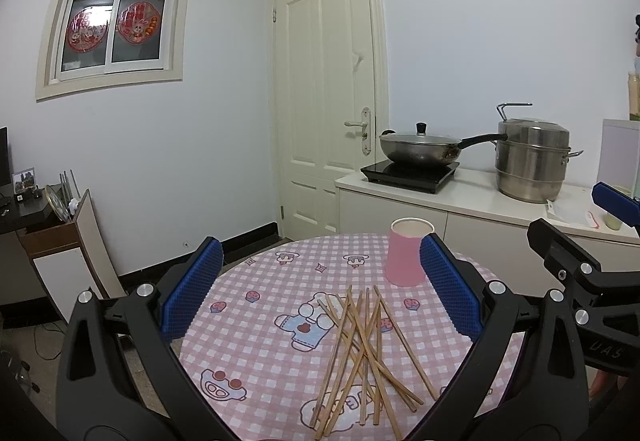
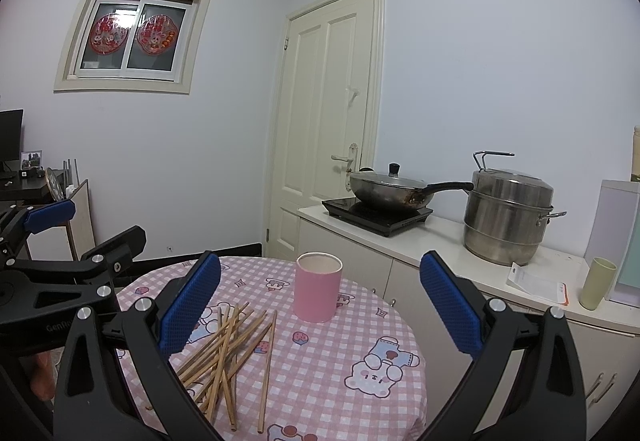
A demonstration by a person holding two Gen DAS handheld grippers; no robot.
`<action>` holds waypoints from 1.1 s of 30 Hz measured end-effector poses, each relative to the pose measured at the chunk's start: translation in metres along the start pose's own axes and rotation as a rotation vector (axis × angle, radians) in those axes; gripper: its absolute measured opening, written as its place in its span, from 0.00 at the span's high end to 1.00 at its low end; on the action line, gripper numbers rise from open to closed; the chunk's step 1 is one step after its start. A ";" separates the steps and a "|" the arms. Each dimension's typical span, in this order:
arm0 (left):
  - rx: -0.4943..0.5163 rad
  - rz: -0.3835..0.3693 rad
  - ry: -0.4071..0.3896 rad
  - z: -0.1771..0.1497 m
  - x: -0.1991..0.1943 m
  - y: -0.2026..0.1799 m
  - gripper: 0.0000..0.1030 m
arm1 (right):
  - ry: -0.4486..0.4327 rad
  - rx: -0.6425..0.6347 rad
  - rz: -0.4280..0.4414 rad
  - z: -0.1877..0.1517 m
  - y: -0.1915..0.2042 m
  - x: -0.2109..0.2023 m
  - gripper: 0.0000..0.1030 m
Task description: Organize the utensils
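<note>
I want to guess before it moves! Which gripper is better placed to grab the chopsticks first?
Probably the left gripper: the chopsticks lie right between its open fingers. The right gripper, also open, points at the pink cup.

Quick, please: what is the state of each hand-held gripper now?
Left hand-held gripper: open, holding nothing.
Right hand-held gripper: open, holding nothing.
</note>
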State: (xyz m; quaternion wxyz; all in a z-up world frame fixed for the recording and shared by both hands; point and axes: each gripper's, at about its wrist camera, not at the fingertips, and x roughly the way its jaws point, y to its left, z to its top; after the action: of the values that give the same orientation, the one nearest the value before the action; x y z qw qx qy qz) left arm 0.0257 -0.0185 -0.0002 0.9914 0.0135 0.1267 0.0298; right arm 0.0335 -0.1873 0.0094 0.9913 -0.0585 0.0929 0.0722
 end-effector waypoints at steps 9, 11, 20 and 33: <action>0.008 0.005 -0.006 0.000 -0.001 -0.003 0.06 | 0.002 0.004 0.001 0.000 -0.001 0.000 0.07; 0.008 0.004 -0.005 0.000 -0.001 -0.004 0.06 | 0.002 0.003 -0.001 0.000 0.000 0.000 0.07; 0.008 0.004 -0.005 0.000 -0.001 -0.004 0.06 | 0.002 0.003 -0.001 0.000 0.000 0.000 0.07; 0.008 0.005 -0.007 0.001 -0.001 -0.005 0.06 | 0.002 0.003 -0.001 -0.001 0.000 0.000 0.07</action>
State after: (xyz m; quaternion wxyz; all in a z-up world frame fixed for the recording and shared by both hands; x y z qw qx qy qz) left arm 0.0252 -0.0231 0.0005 0.9917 0.0181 0.1235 0.0317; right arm 0.0336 -0.1877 0.0089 0.9914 -0.0570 0.0942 0.0714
